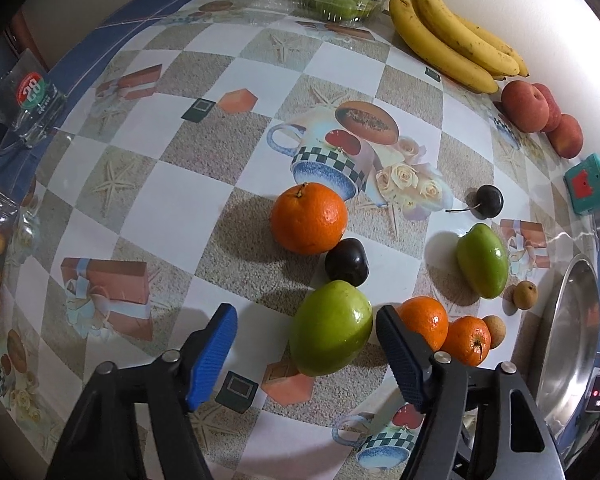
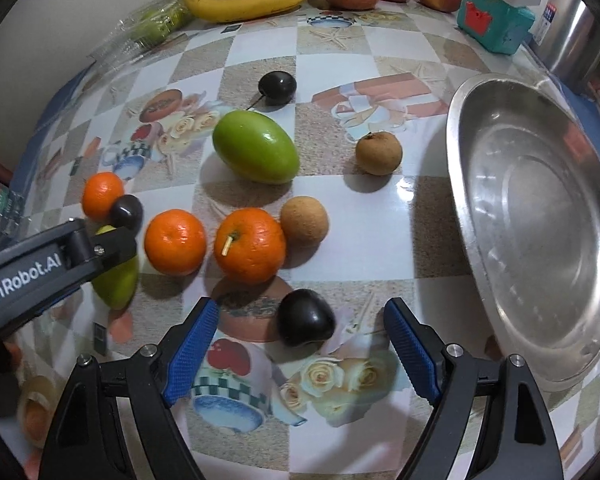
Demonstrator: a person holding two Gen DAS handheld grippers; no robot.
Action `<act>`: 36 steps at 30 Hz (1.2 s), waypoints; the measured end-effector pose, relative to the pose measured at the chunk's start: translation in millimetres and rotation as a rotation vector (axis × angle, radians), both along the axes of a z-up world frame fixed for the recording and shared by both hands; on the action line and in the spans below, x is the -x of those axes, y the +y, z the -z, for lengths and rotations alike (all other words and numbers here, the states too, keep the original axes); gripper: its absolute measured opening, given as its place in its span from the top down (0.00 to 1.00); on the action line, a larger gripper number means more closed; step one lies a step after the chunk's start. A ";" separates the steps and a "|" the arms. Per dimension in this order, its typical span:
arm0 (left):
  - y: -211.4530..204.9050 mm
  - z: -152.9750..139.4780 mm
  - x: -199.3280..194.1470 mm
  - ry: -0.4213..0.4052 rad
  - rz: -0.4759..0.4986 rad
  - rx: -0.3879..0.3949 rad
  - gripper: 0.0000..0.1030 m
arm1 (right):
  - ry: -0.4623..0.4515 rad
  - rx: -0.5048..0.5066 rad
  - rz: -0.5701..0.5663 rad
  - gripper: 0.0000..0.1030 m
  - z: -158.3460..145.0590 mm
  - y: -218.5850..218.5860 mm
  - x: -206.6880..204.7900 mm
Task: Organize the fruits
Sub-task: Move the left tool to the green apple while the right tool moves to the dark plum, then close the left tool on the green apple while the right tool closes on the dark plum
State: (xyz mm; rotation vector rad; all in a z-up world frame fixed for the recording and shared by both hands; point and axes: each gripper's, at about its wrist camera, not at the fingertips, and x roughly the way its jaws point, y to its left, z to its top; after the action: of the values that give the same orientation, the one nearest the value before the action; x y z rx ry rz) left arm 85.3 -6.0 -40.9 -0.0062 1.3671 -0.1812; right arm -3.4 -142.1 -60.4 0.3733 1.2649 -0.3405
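My left gripper (image 1: 306, 354) hovers with jaws wide around a glossy green oval fruit (image 1: 330, 328) on the patterned bench (image 1: 180, 184). My right gripper (image 2: 300, 350), jaws equally wide, frames a dark round plum (image 2: 306, 323) beside the shiny steel bowl (image 2: 540, 216).

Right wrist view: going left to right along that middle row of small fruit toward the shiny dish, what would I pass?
Left orange → stemmed orange → round tan fruit → steel basin. The dark plum lies nearer, between the open right tool's fingers.
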 end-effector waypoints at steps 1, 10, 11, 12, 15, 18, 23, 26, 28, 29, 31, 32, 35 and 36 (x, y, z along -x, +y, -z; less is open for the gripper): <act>-0.1 0.5 0.0 0.002 -0.001 0.000 0.27 | 0.005 0.012 -0.005 0.17 1.1 1.2 -0.9; 5.6 4.8 1.4 0.014 -0.020 0.011 0.27 | 0.042 0.084 -0.038 0.12 9.7 16.4 -10.9; 5.5 5.6 1.3 0.016 -0.021 0.013 0.27 | 0.040 0.085 -0.034 0.11 10.9 16.3 -11.8; 6.5 6.2 1.3 0.020 -0.021 0.015 0.27 | 0.038 0.085 -0.029 0.10 11.7 15.7 -11.2; 9.2 11.1 1.3 0.037 -0.025 0.028 0.27 | 0.032 0.084 -0.008 0.09 15.2 15.4 -8.3; 11.6 16.9 1.4 0.053 -0.024 0.034 0.27 | 0.043 0.082 0.008 0.00 21.9 16.0 -7.9; 13.6 19.8 1.4 0.051 -0.024 0.039 0.27 | 0.038 0.083 0.028 0.00 24.2 16.6 -6.3; 15.6 20.5 1.3 0.053 -0.027 0.046 0.27 | 0.025 0.091 0.031 0.00 25.2 16.5 -5.0; 14.3 19.8 0.3 0.055 -0.029 0.047 0.27 | 0.028 0.088 0.028 0.00 26.3 16.3 -4.8; 14.4 19.5 -0.7 0.056 -0.030 0.048 0.27 | 0.040 0.081 0.026 0.00 26.4 16.3 -4.6; 16.4 17.9 -0.8 0.057 -0.032 0.051 0.27 | 0.052 0.073 0.012 0.00 26.6 14.9 -6.6; 17.2 17.9 -1.1 0.058 -0.033 0.054 0.27 | 0.052 0.074 0.009 0.00 23.0 14.2 -6.2; 17.7 15.6 -1.2 0.059 -0.036 0.058 0.27 | 0.050 0.078 0.012 0.03 22.1 12.8 -7.5; 18.0 15.5 -1.4 0.060 -0.037 0.059 0.27 | 0.042 0.083 0.017 0.08 19.9 12.0 -7.5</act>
State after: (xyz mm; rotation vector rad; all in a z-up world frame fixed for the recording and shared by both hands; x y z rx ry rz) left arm 86.6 12.0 -56.5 -0.0872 1.4198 -0.1916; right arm 4.1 -130.2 -80.3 0.3076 1.2852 -0.4159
